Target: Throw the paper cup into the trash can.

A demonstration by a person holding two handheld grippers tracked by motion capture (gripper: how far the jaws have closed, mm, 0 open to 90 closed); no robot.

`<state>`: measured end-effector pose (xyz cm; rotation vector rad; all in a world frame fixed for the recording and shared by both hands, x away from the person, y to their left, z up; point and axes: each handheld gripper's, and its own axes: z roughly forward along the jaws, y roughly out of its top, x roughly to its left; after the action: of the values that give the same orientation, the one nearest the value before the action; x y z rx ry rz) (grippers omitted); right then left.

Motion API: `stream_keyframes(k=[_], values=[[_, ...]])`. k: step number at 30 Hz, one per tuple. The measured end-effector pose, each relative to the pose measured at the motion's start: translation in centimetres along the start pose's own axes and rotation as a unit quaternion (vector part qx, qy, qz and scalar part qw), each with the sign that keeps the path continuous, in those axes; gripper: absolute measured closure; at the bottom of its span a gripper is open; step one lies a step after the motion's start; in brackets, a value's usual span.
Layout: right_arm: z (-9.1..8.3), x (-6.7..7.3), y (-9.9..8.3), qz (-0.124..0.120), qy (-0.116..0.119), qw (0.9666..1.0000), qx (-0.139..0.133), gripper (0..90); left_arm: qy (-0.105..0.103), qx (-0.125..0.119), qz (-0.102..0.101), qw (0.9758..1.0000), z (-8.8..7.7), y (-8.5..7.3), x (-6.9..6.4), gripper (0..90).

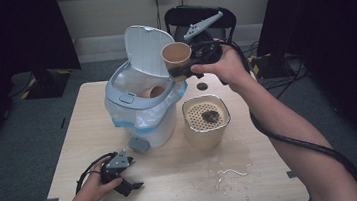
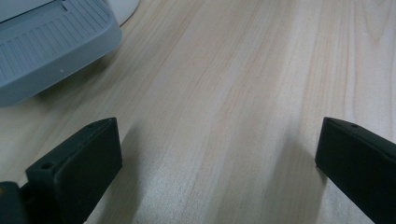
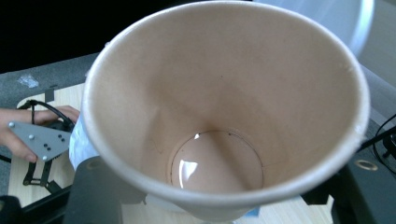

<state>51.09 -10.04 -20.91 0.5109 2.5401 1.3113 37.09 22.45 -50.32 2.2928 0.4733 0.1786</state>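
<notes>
My right gripper (image 1: pixel 182 71) is shut on a brown paper cup (image 1: pixel 177 55) and holds it in the air, just right of the raised lid (image 1: pixel 145 47) of a white pedal bin (image 1: pixel 143 117). In the right gripper view the cup (image 3: pixel 224 107) looks empty, with a wet glint on its bottom. A second paper cup (image 1: pixel 156 91) lies inside the bin's bag. Near the table's front left, my left gripper (image 1: pixel 132 185) rests open on the wood. Nothing lies between its jaws in the left gripper view, where the left gripper (image 2: pixel 217 158) faces bare tabletop.
A beige container with a perforated strainer (image 1: pixel 206 120) holding a dark clump stands right of the bin. The bin's grey pedal (image 1: pixel 138 145) (image 2: pixel 46 46) juts toward the left gripper. A whitish spill (image 1: pixel 232 172) marks the front right. A small dark disc (image 1: pixel 202 86) lies behind the strainer.
</notes>
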Motion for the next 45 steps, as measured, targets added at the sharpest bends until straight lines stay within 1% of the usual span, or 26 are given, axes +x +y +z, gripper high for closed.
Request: stream_keyframes(k=[5,14,16,17,18,20,22,23,24,26,28,29,30,35,41,45], values=[[1.2,0.2,0.8,0.001,0.008,0.9999,-0.009,34.3,0.000,0.000,0.000,1.0000,0.0,0.0,0.0,0.0],[3.7,0.7,1.4,-0.002,0.017,0.9998,-0.008,34.2,0.000,0.000,0.000,1.0000,0.0,0.0,0.0,0.0],[4.3,0.8,1.5,-0.002,0.015,0.9999,-0.005,34.0,0.000,0.000,0.001,1.0000,0.0,0.0,0.0,0.0],[4.7,0.8,1.5,-0.002,0.010,0.9999,-0.004,34.0,0.000,0.000,0.000,1.0000,0.0,0.0,0.0,0.0],[5.0,0.7,1.5,-0.002,0.013,0.9999,-0.005,33.8,0.000,0.000,0.001,1.0000,0.0,0.0,0.0,0.0],[5.6,0.7,1.6,-0.004,0.014,0.9999,-0.006,31.0,-0.002,-0.001,0.002,1.0000,0.0,0.0,0.0,0.0],[6.1,0.6,1.5,0.003,0.003,1.0000,-0.008,21.4,-0.002,-0.001,0.002,1.0000,0.0,0.0,0.0,0.0],[6.4,0.6,1.5,0.003,-0.003,1.0000,-0.005,19.9,-0.002,0.000,0.003,1.0000,0.0,0.0,0.0,0.0],[6.4,0.7,1.4,-0.001,-0.005,1.0000,-0.006,19.3,-0.003,0.000,0.003,1.0000,0.0,0.0,0.0,0.0],[6.4,0.8,1.4,-0.002,0.003,1.0000,-0.006,17.0,-0.004,0.000,0.004,1.0000,0.0,0.0,0.0,0.0],[6.2,0.9,1.3,-0.004,0.011,0.9999,-0.004,18.7,-0.004,0.000,0.004,1.0000,0.0,0.0,0.0,0.0],[5.9,1.0,1.1,-0.008,0.008,0.9999,0.000,19.1,-0.004,0.000,0.004,1.0000,0.0,0.0,0.0,0.0],[5.7,1.0,1.0,-0.008,0.010,0.9999,0.001,19.5,-0.004,0.000,0.004,1.0000,0.0,0.0,0.0,0.0],[4.5,1.0,0.3,-0.005,0.017,0.9998,0.000,21.3,-0.004,0.001,0.004,1.0000,0.0,0.0,0.0,0.0],[3.5,1.1,-0.7,-0.004,0.009,0.9999,0.012,21.4,-0.004,0.000,0.004,1.0000,0.0,0.0,0.0,0.0],[2.9,0.6,-1.4,0.002,0.000,0.9999,0.016,21.7,-0.004,0.000,0.004,1.0000,0.0,0.0,0.0,0.0]])
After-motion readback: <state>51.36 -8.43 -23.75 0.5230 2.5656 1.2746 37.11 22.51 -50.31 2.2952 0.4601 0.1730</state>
